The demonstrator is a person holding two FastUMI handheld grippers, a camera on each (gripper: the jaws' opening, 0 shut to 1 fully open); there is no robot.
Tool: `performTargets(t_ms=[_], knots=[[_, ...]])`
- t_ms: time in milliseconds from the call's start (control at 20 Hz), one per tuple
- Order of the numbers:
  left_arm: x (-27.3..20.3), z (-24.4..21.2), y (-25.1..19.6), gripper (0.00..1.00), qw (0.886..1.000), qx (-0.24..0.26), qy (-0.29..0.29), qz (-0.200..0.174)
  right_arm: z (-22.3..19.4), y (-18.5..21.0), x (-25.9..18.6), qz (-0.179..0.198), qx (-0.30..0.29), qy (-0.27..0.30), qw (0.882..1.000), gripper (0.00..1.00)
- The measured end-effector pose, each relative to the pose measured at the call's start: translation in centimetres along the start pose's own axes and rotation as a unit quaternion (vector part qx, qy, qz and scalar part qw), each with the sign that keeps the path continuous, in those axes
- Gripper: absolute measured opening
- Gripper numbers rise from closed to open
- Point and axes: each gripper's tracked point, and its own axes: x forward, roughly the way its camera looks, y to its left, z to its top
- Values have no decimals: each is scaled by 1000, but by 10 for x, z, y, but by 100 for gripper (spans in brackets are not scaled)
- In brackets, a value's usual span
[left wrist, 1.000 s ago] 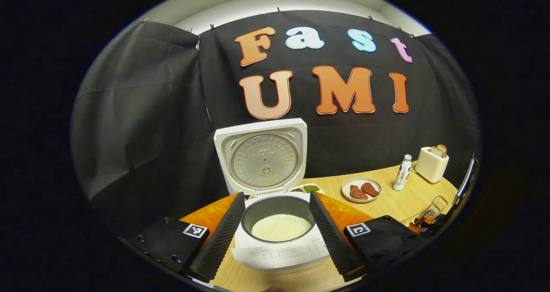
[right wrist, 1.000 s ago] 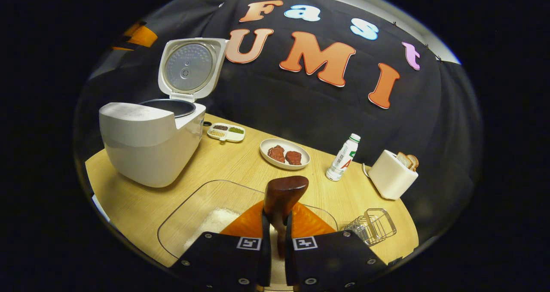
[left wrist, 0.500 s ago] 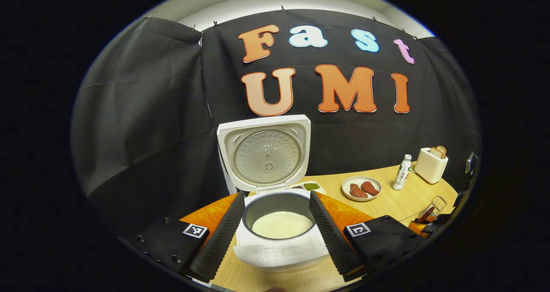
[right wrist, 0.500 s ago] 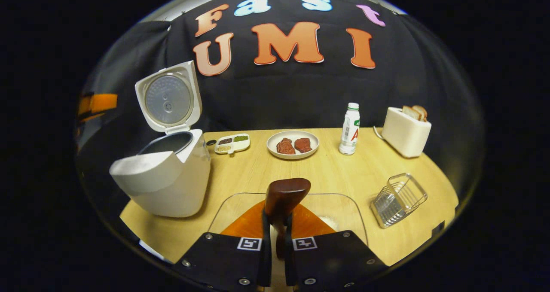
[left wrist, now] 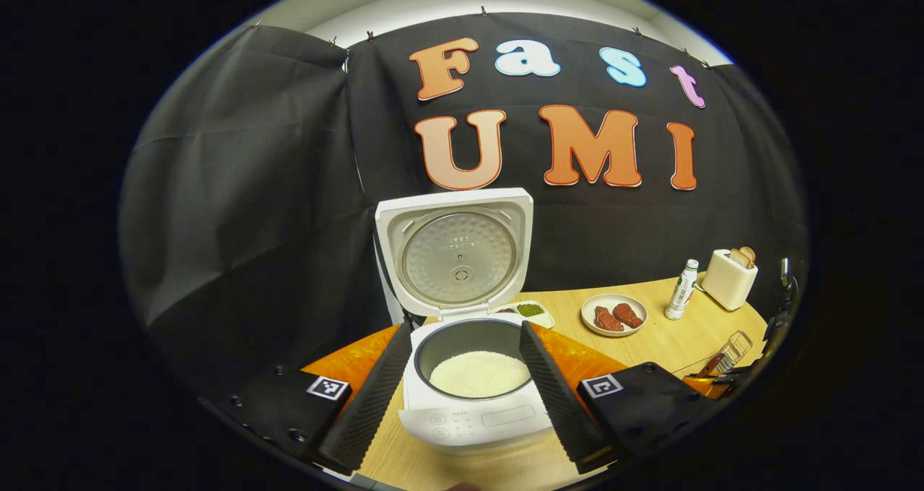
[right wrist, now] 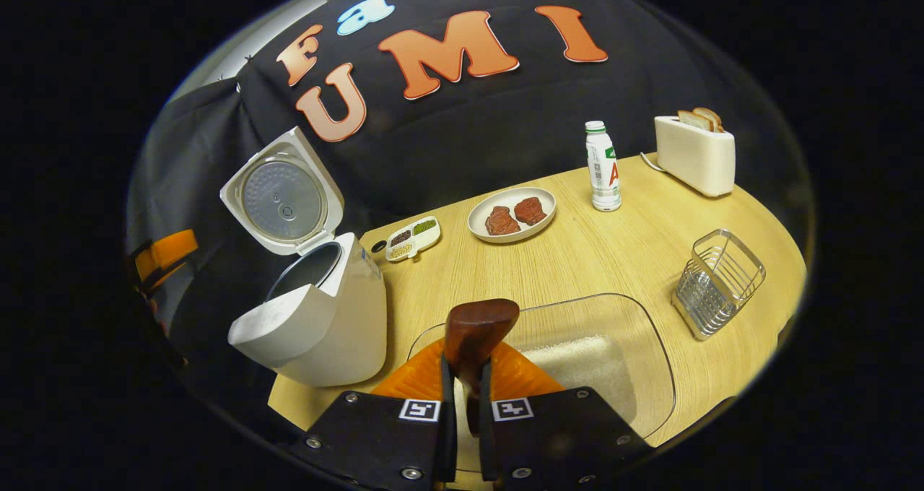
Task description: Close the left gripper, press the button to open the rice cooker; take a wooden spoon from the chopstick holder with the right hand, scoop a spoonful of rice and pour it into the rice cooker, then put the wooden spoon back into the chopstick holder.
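- Wooden spoon (right wrist: 476,332): clamped by its handle between the right gripper (right wrist: 462,404) fingers, bowl end pointing forward above the clear rice tray (right wrist: 635,325). No rice visible on the bowl.
- Change over the last second: the right gripper view swings from the rice cooker (right wrist: 317,325) toward the chopstick holder (right wrist: 718,281), now nearer. I judge the pour done and the return to the holder under way.
- Rice cooker: lid up, white rice (left wrist: 480,373) in the pot.
- Left gripper (left wrist: 462,397): fingers spread apart, framing the cooker, gripping nothing; it backs off slightly.
- Count on the table (right wrist: 577,260): one cooker, one spoon, one tray, one wire holder, one plate (right wrist: 511,214) with two red pieces, one bottle (right wrist: 603,166), one toaster (right wrist: 694,154), one small divided dish (right wrist: 412,237).
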Motion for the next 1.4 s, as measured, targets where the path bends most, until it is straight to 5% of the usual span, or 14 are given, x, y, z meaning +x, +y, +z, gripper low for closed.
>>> performTargets(t_ms=[750, 1200, 1400], knots=[[8, 4, -11, 99, 1000, 5, 0, -15, -6, -1, -4, 44, 83, 43, 995, 12], [9, 7, -30, 99, 1000, -4, 1, -24, 7, -39, -12, 72, 264, 48, 961, 12], [8, 8, -36, 99, 1000, -7, 2, -23, 27, -59, -25, 80, 300, 25, 950, 12]])
